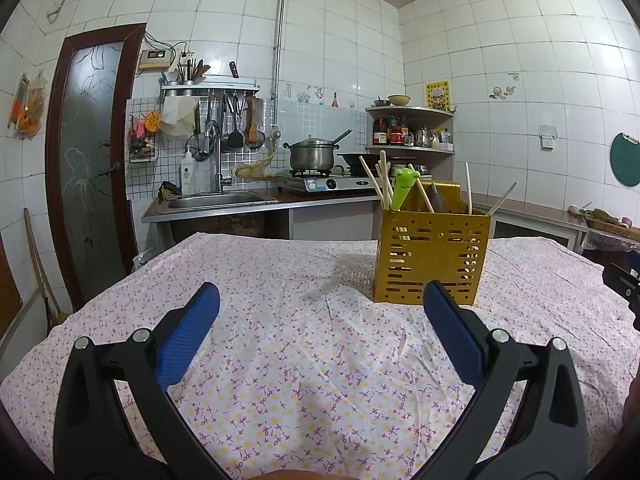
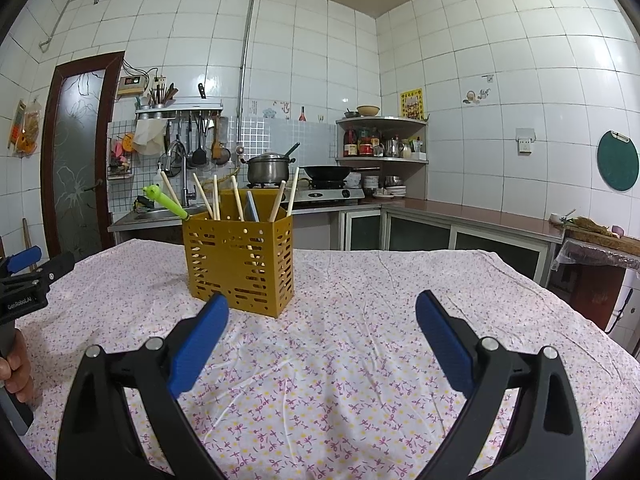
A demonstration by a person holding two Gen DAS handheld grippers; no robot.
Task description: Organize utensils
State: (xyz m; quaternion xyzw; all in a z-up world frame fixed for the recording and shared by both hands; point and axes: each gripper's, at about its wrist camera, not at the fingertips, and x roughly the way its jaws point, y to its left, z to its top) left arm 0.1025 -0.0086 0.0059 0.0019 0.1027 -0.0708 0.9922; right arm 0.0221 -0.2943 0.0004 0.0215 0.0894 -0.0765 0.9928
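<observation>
Your left gripper (image 1: 322, 298) hangs above the floral tablecloth (image 1: 304, 360) with its blue pads (image 1: 188, 336) spread wide and nothing between them; your right gripper (image 2: 322, 306) is the same — fingers splayed apart, empty, over the same cloth. The yellow slotted utensil holder (image 1: 430, 256) stands upright on the table, ahead and to the right in the left wrist view, where the tip of the right-hand pad overlaps its lower front edge in the picture, though whether it touches cannot be told. In the right wrist view the holder (image 2: 240, 260) sits ahead and to the left, just beyond the left-hand pad. Inside it you have a bunch of pale wooden chopsticks (image 1: 384, 178) leaning at different angles, a green frog-headed utensil (image 1: 404, 188) tilted outward over the rim, and a dark-handled piece (image 1: 438, 200) near the back wall — what that one is cannot be made out. From the right wrist view your left gripper shows at the left edge, gripped by your hand (image 2: 16, 368). Behind the table run a sink (image 1: 216, 200), a gas stove with a steel pot (image 1: 312, 154) and a wok (image 2: 326, 172), and a corner shelf (image 2: 382, 140) of bottles.
</observation>
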